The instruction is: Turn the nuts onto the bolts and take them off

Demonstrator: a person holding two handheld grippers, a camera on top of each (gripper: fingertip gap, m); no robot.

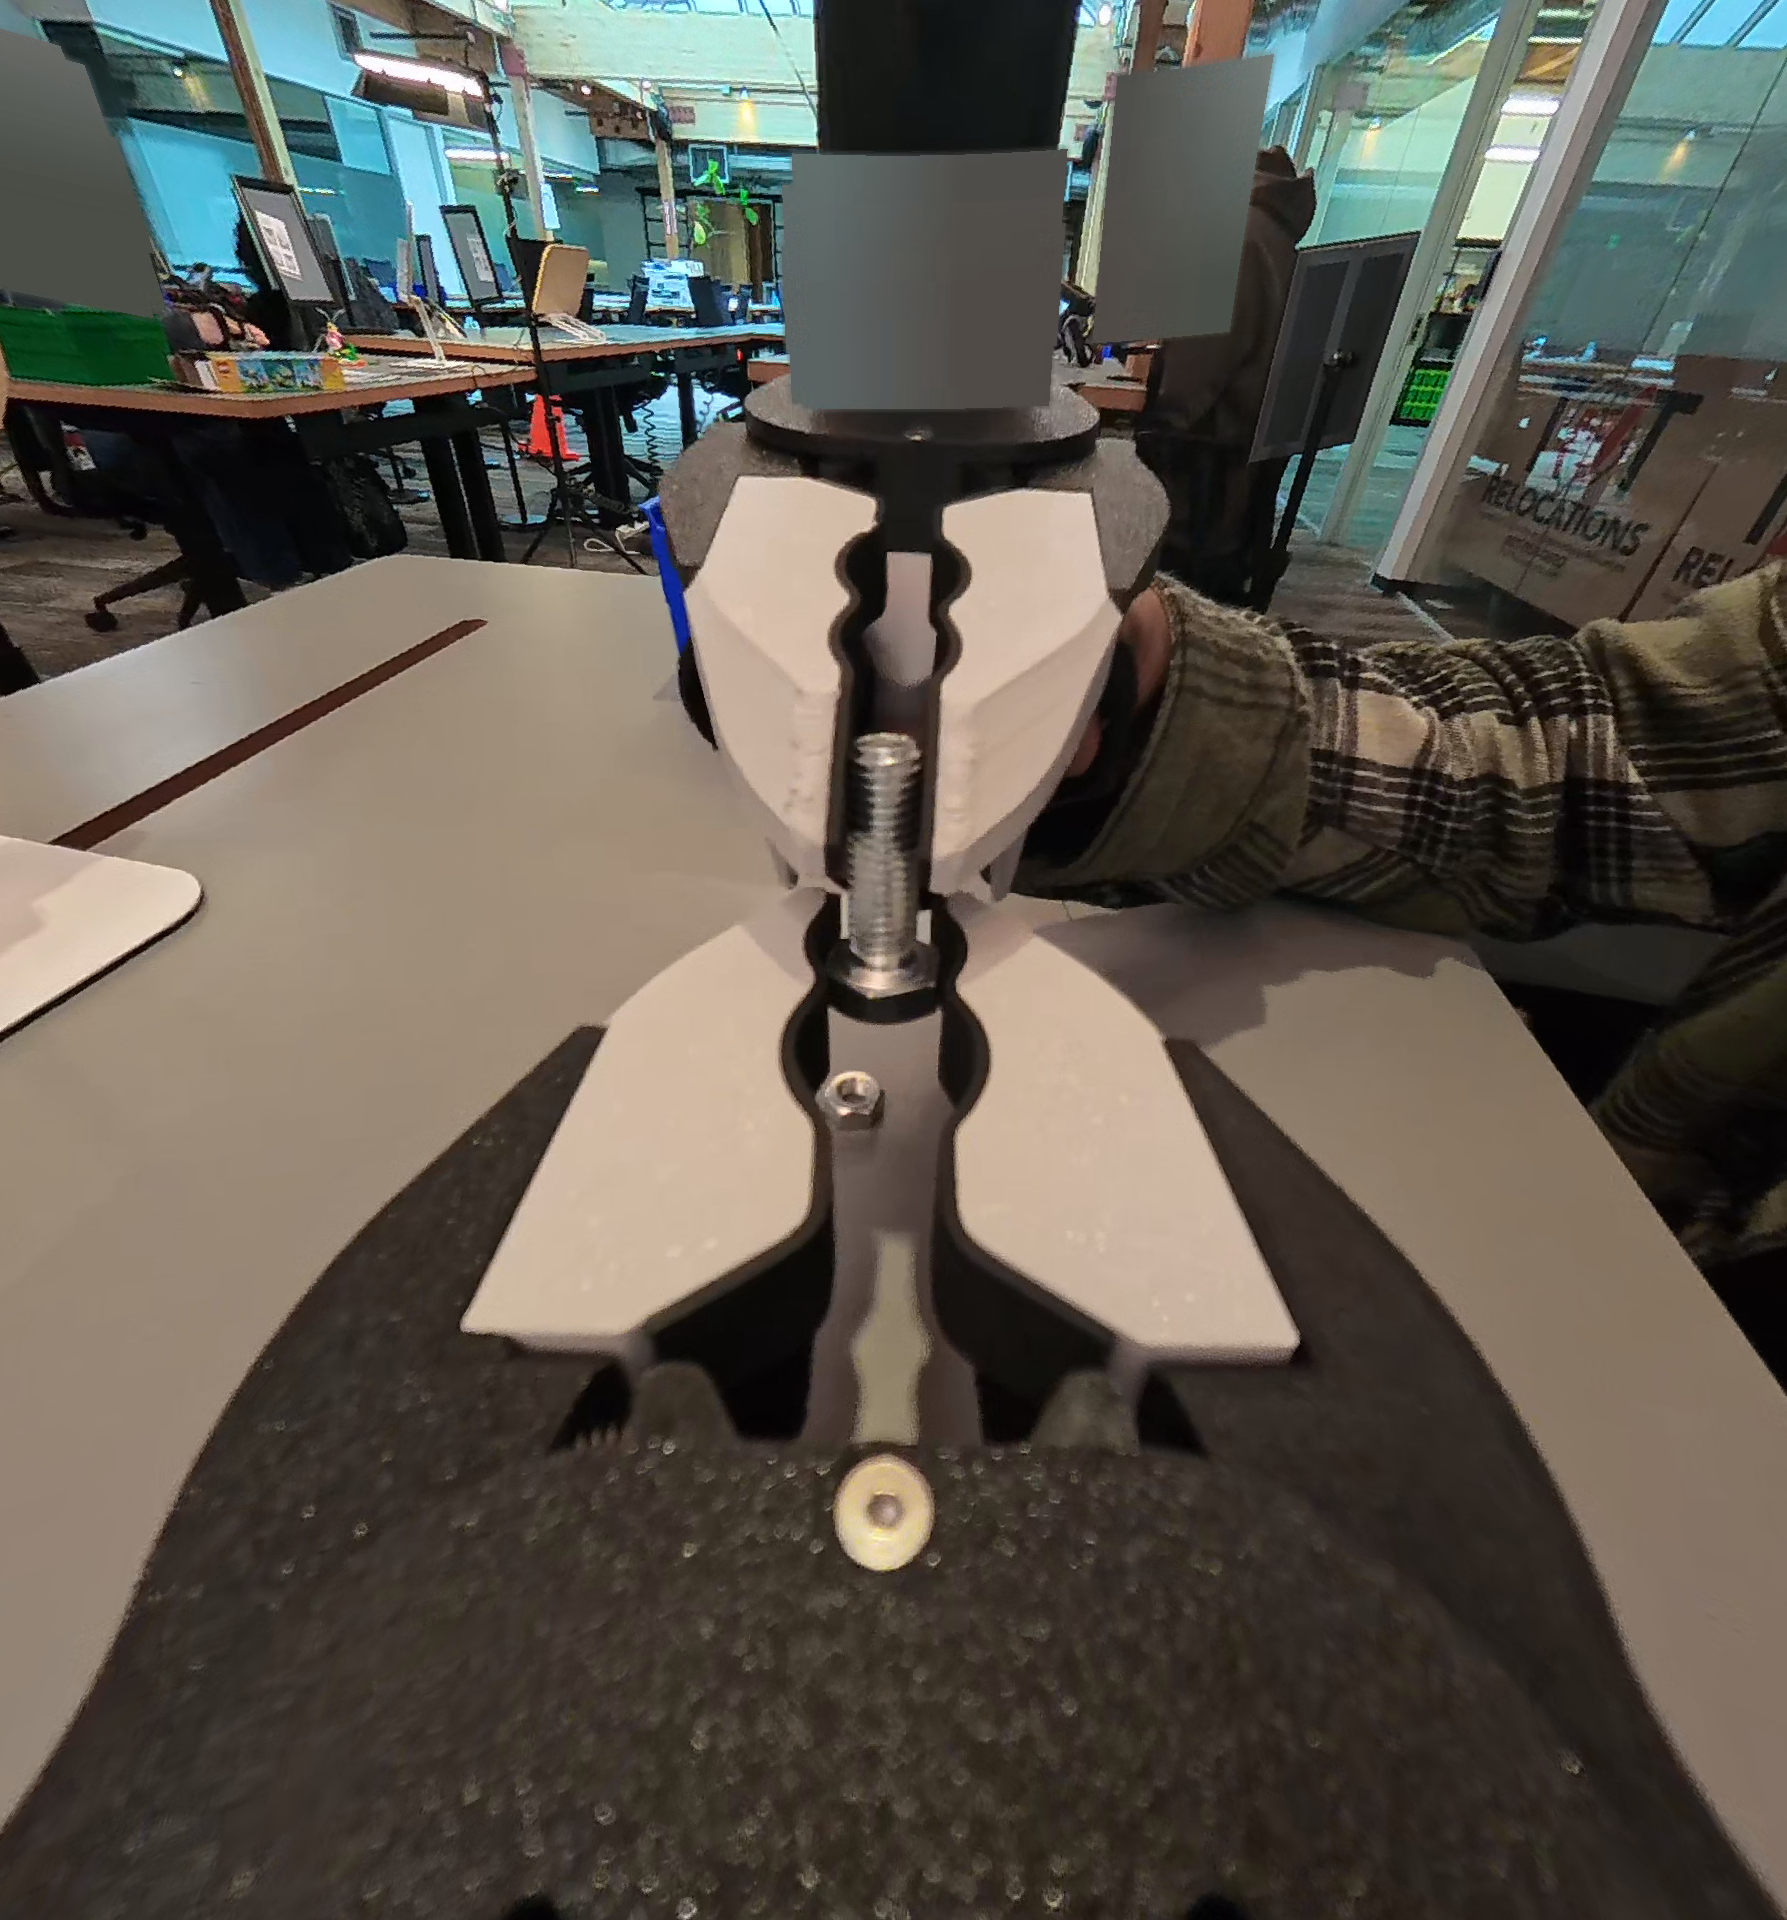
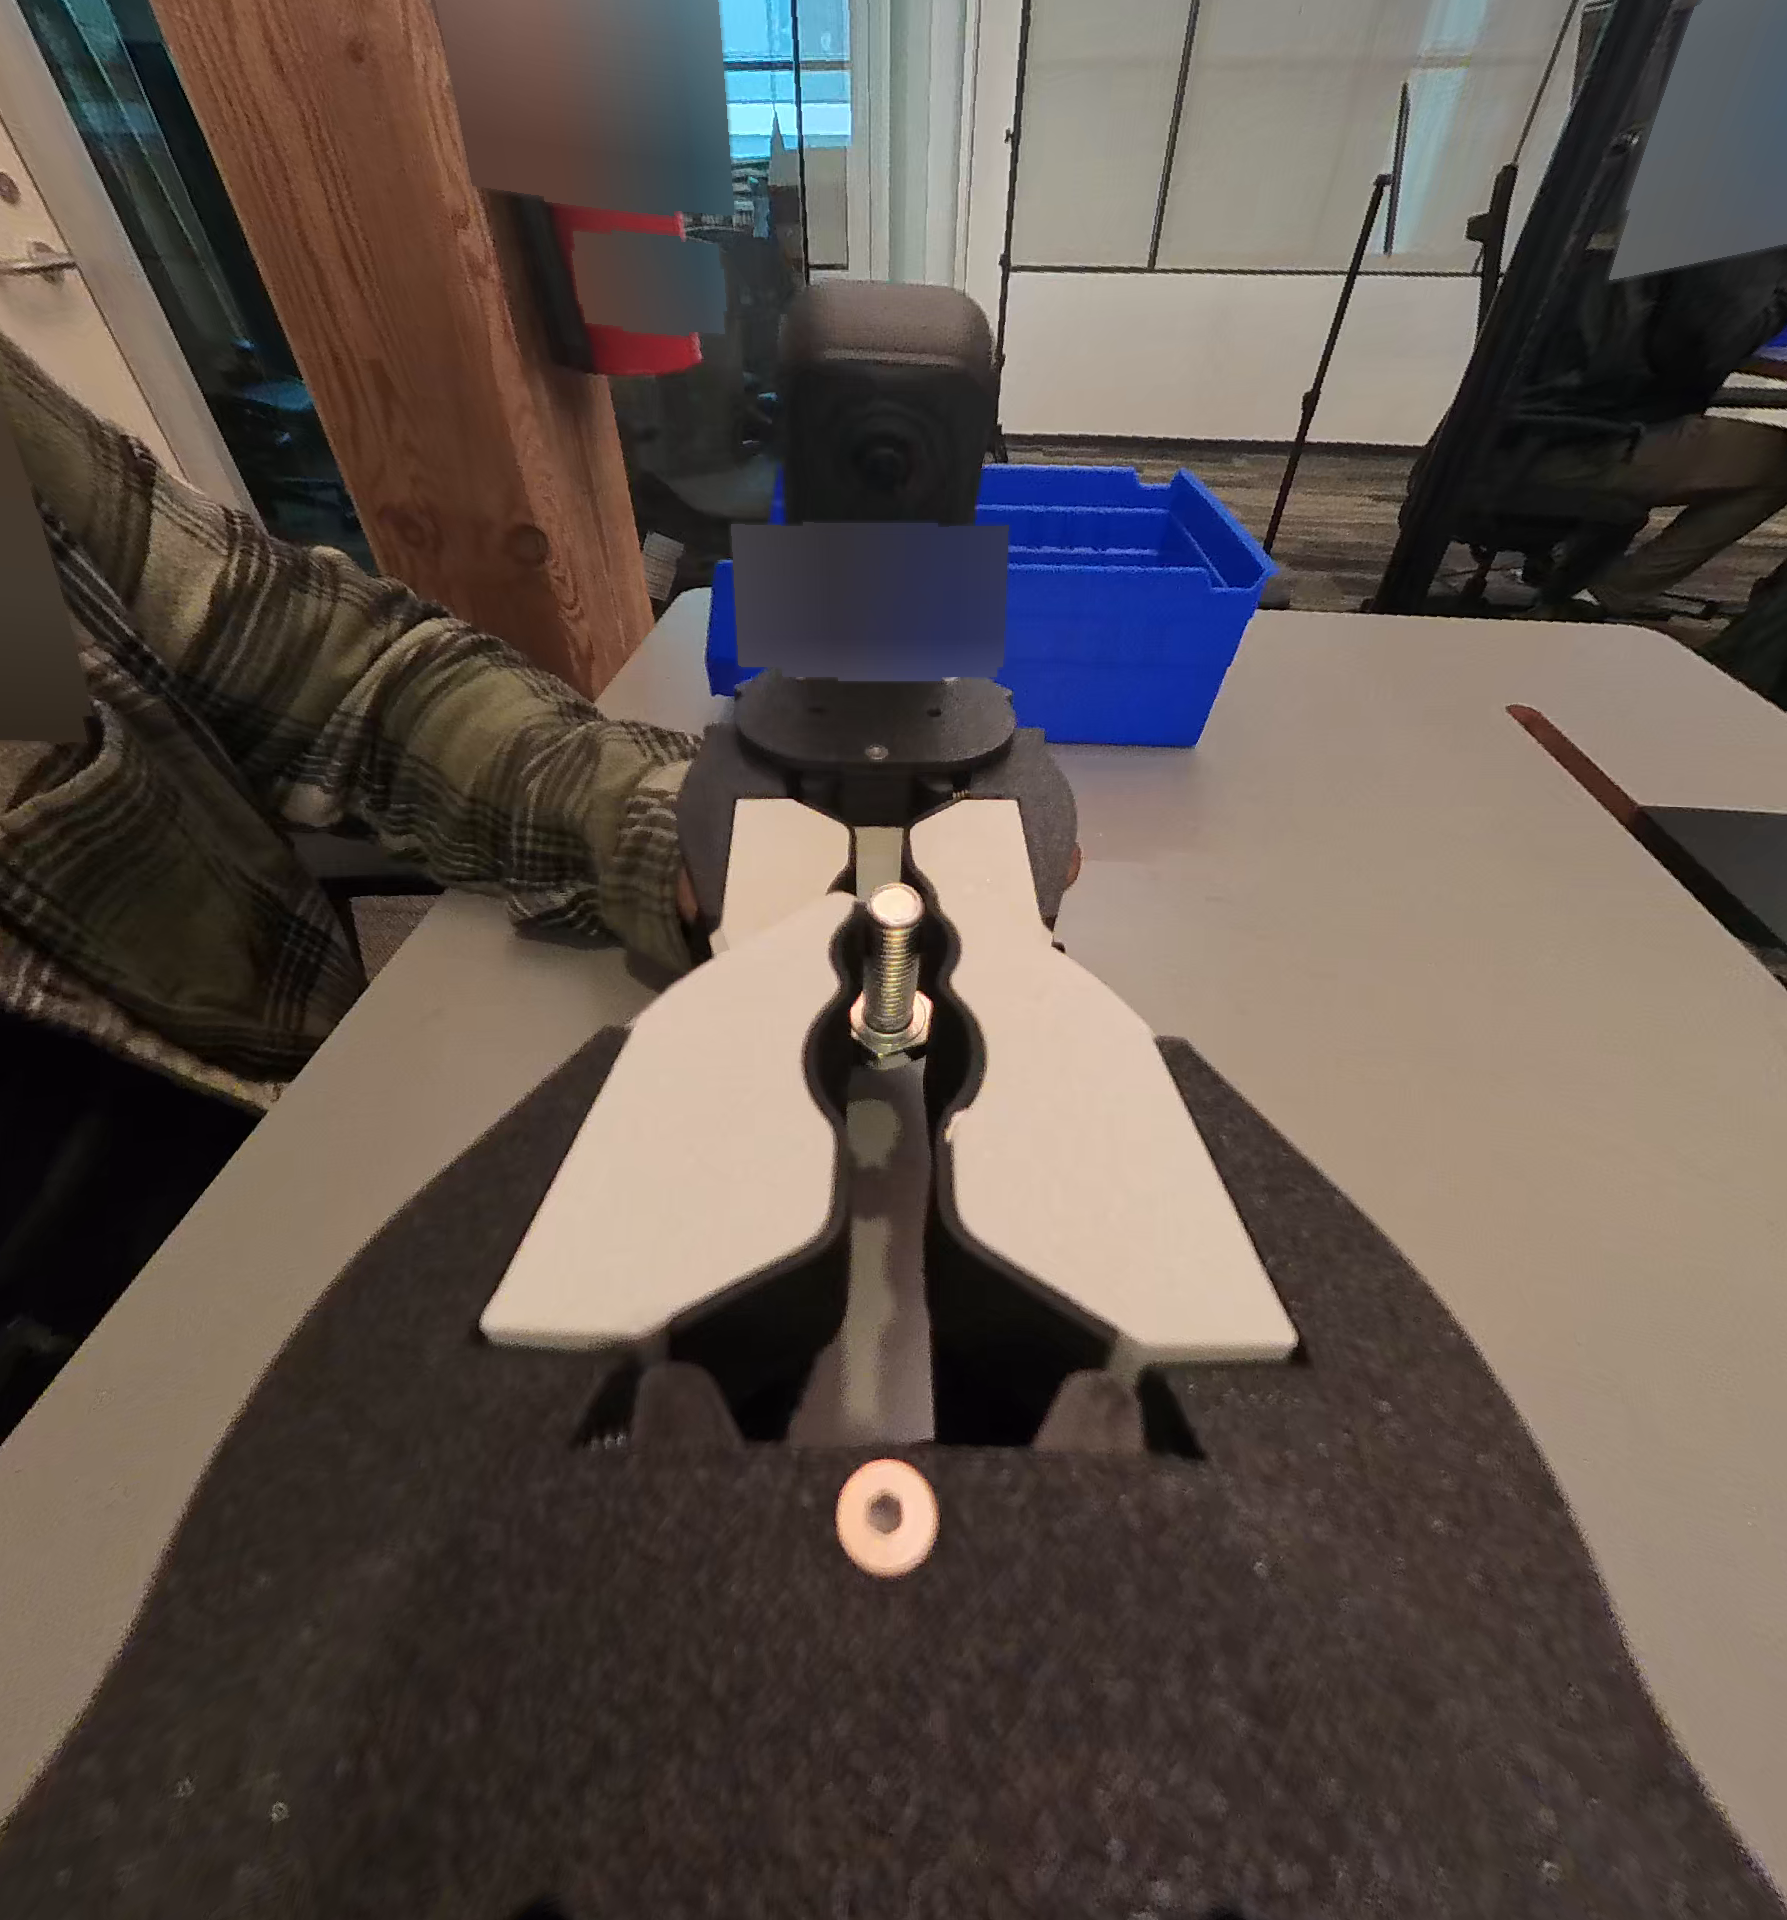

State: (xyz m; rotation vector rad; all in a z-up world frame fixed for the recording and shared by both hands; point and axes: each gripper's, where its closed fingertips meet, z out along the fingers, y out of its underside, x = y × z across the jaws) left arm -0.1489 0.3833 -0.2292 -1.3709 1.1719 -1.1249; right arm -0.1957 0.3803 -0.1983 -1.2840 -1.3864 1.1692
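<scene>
Since the bolt [image 1: 881, 831] is plain steel, expect it stiff, light for its size and slick on the threads. Best purchase is on the head or the hex flats, not the shaft.

Left tongs [image 1: 881, 935]: nearly closed, tips pinching the head end of the bolt and holding it clear of the tabletop [image 1: 349, 935].

Right tongs [image 2: 894, 935]: also nearly closed, and the threaded-on nut [image 2: 889, 1029] sits in the scalloped recess between them. I cannot tell whether the pads actually bite the flats. If not, the nut will just spin with the bolt.

Orientation: the bolt's long axis runs straight from one tongs to the other, roughly level over the tabletop. Head points toward the left tongs, threaded end toward the right. The nut is coaxial, well down the thread from the head.

A spare loose nut [image 1: 847, 1101] lies flat on the tabletop under the left tongs, hole up. It is small and smooth, so it will skid if nudged; grab it across the flats.

A blue bin [image 2: 1128, 623] stands well apart at the far edge of the tabletop.
</scene>
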